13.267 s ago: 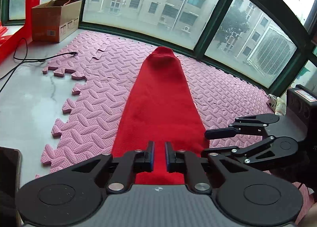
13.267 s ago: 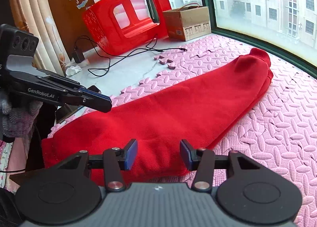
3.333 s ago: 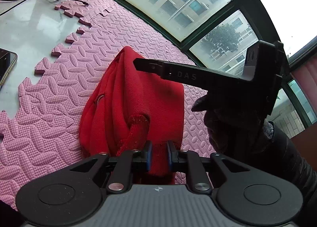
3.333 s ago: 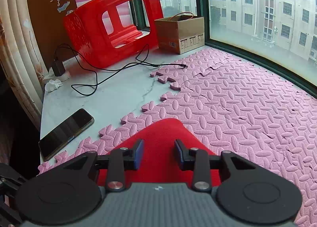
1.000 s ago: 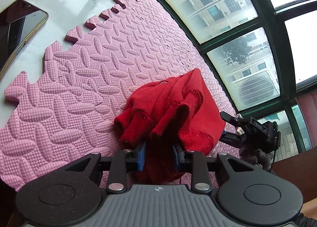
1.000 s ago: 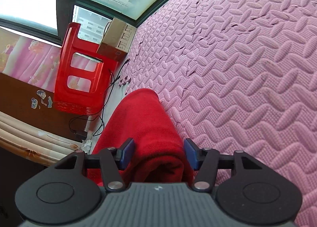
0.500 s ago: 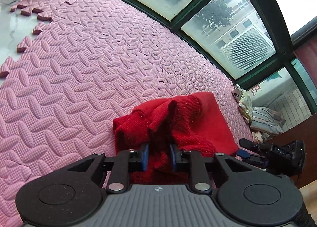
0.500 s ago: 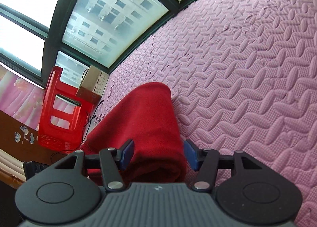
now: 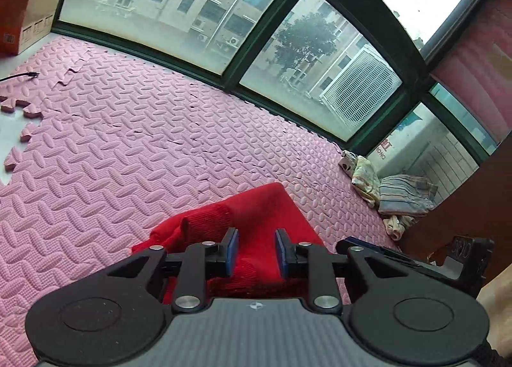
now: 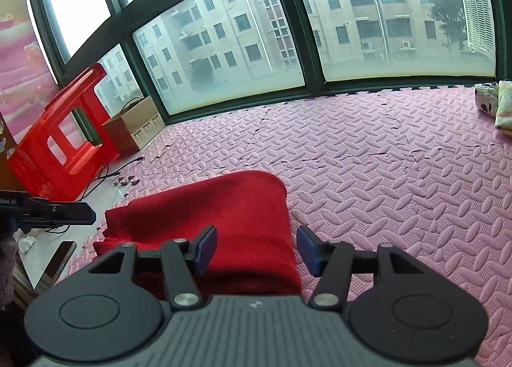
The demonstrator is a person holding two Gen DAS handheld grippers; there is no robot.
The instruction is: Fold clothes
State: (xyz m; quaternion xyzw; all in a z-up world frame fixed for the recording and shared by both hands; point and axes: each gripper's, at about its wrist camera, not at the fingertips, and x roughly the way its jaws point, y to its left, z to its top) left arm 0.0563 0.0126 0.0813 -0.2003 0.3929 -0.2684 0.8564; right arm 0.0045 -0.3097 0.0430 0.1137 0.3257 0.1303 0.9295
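Two folded cloths (image 9: pixel 393 194) lie well beyond red garment (image 10: pixel 230 207).

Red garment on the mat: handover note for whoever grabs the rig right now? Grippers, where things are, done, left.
Left gripper: open, holding nothing, above the red garment.
Right gripper: open, holding nothing, over the same garment's near edge.
The garment lies on the pink foam mat, folded into a compact bundle; in the left wrist view a ribbed cuff end bunches up on the left side.
Other clothes sit in a heap at the mat's far right corner, untouched.
Done: the red garment is folded and let go.
Left: probably tuck or flatten that cuff end, then start on the heap if it is part of the job.
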